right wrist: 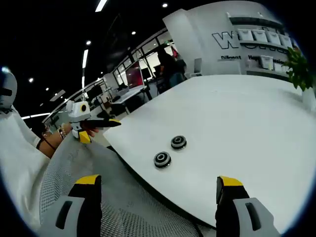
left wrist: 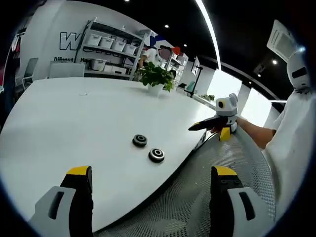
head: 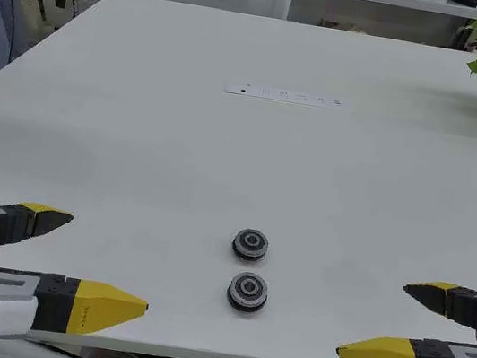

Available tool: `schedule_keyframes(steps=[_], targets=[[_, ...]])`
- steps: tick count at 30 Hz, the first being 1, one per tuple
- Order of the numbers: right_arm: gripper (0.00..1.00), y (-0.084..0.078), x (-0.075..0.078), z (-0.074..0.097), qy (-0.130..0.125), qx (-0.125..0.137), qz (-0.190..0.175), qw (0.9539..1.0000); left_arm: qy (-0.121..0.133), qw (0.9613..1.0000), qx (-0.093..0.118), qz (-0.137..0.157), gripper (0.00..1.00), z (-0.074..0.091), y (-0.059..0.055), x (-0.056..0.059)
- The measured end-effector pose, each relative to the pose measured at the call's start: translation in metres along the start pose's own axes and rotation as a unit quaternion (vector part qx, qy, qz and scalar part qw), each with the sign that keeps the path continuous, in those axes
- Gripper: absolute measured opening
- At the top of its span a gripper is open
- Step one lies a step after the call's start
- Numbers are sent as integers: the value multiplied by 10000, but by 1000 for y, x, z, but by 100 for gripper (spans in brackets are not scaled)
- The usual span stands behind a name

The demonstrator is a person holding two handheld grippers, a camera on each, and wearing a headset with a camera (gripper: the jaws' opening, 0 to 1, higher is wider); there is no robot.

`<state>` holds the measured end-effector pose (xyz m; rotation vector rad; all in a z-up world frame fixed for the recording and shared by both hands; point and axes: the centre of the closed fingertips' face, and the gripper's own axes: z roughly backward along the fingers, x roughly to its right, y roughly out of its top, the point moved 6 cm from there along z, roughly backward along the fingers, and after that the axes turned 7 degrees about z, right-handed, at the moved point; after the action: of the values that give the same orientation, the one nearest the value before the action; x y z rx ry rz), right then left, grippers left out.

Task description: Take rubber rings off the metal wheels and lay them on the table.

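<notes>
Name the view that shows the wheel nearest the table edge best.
The head view: the near wheel lies central, seen from above, with its dark ring and hub distinct. Both gripper views show the near wheel smaller, at a low slant, beside the other wheel.

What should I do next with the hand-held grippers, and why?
Probably move the left hand-held gripper in to steady the nearer wheel. That wheel and the farther wheel lie untouched near the table edge, dark rings on, and both it and the right hand-held gripper hang open off to the sides.
</notes>
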<state>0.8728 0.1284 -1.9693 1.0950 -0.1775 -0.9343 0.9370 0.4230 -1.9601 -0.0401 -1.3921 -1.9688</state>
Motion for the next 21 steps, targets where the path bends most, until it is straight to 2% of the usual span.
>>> schedule_keyframes(steps=[14, 21], targets=[[92, 1, 0, 1, -21, 79, 3, 10000, -73, 9999, -27, 79, 99, -1, -1, 0], [90, 2, 0, 1, -45, 116, 29, 9999, -42, 9996, -194, 193, 99, -2, -5, -1]])
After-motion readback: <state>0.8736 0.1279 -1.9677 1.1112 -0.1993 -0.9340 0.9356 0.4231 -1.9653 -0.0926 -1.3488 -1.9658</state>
